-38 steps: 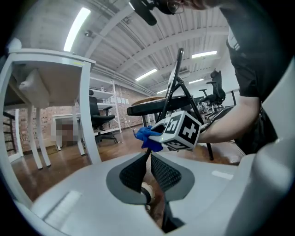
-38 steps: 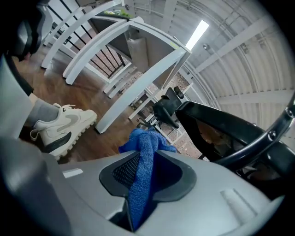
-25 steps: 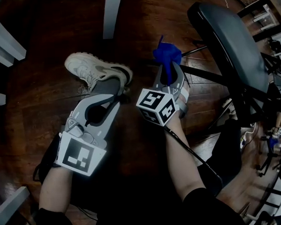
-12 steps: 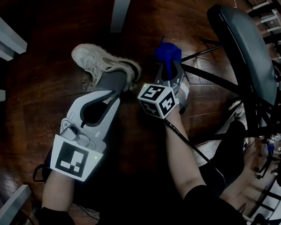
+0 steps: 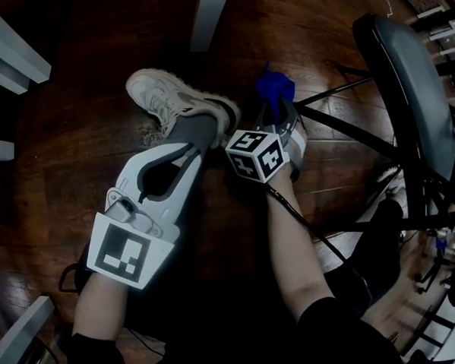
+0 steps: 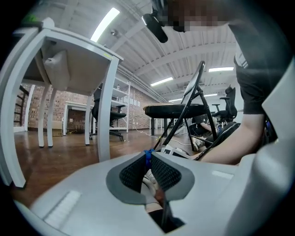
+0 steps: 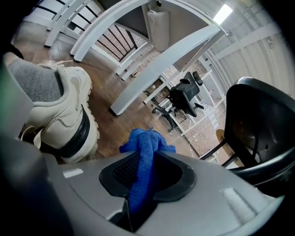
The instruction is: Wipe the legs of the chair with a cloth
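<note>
The right gripper (image 7: 147, 156) is clamped on the blue cloth (image 5: 274, 86), whose tuft sits just beside the near end of a black chair leg (image 5: 347, 133), seemingly not yet touching it. The left gripper (image 6: 148, 160), farther from that leg, has its jaws together on nothing. To wipe well, press the tuft onto the tube and slide along it. The cloth's long axis follows the jaws, with the tuft pointing away from the person.

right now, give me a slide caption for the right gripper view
Right tool shut on a blue cloth beside a white sneaker, black chair at the right.
</note>
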Motion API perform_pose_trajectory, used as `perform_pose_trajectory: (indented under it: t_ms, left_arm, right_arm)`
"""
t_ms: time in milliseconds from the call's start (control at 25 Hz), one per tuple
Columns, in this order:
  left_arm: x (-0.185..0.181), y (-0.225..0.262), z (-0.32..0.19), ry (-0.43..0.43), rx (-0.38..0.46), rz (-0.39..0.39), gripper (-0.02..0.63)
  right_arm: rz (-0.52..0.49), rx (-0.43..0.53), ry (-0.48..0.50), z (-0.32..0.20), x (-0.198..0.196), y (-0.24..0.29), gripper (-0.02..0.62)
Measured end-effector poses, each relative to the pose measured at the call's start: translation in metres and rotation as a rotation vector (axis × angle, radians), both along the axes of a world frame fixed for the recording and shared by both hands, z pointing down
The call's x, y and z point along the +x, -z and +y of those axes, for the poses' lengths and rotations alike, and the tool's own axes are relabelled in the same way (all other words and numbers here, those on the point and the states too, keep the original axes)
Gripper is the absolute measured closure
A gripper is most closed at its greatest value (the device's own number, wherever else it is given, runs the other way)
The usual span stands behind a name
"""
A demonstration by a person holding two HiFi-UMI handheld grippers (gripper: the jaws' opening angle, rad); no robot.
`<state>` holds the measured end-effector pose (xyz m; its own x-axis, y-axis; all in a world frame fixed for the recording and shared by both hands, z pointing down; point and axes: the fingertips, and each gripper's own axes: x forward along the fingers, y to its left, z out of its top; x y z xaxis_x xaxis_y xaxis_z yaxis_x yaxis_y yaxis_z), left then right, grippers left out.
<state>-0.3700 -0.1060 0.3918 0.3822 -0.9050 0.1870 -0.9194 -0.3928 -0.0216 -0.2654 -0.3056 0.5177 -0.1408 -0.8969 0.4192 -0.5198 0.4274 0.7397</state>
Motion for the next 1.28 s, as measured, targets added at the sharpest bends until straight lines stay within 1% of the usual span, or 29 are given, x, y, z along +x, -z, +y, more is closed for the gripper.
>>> perform_pose_trajectory:
  t_ms: [40, 120, 280, 320, 520, 640, 720, 800, 880, 960, 1040, 1160, 1280]
  left_arm:
    - [0.001, 0.001, 0.0, -0.008, 0.012, -0.018, 0.571]
    - [0.001, 0.001, 0.0, -0.012, 0.018, -0.019, 0.572]
    - [-0.005, -0.005, 0.001, 0.033, -0.038, 0.075, 0.572]
    - [-0.006, -0.005, 0.001, 0.039, -0.046, 0.085, 0.572]
    - [-0.007, -0.006, 0.001, 0.042, -0.046, 0.047, 0.572]
    - [-0.013, -0.007, 0.0, 0.099, -0.078, 0.082, 0.58]
    - [-0.017, -0.009, 0.002, 0.115, -0.088, 0.101, 0.581]
    - [-0.018, -0.017, 0.006, 0.124, -0.099, 0.118, 0.581]
    - [-0.015, -0.012, 0.004, 0.109, -0.079, 0.094, 0.581]
    - [-0.009, -0.002, 0.0, 0.085, -0.043, 0.059, 0.581]
    - [-0.002, 0.002, 0.002, 0.063, -0.026, 0.053, 0.581]
    - [0.009, 0.008, 0.005, 0.037, -0.007, 0.072, 0.581]
    - [0.027, 0.022, 0.008, 0.0, 0.024, 0.096, 0.581]
  right_arm:
    - [0.0, -0.009, -0.003, -0.001, -0.001, -0.003, 0.491]
    - [0.01, -0.032, -0.002, -0.004, -0.006, -0.01, 0.491]
    - [0.041, -0.072, -0.002, -0.007, -0.011, -0.026, 0.491]
    - [0.044, -0.082, -0.008, -0.008, -0.012, -0.028, 0.491]
    - [0.062, -0.128, -0.039, -0.012, -0.014, -0.04, 0.491]
    - [0.03, -0.174, -0.017, -0.012, -0.02, -0.045, 0.492]
    - [-0.022, -0.166, 0.011, -0.003, -0.02, -0.037, 0.492]
    - [-0.098, -0.133, 0.043, 0.015, -0.014, -0.017, 0.494]
    - [-0.215, -0.12, 0.077, 0.041, -0.01, 0.01, 0.494]
    - [-0.347, -0.136, 0.097, 0.067, -0.006, 0.035, 0.494]
    - [-0.459, -0.161, 0.097, 0.089, 0.003, 0.055, 0.494]
    - [-0.615, -0.214, 0.083, 0.115, 0.026, 0.081, 0.494]
    - [-0.751, -0.204, 0.066, 0.138, 0.055, 0.107, 0.492]
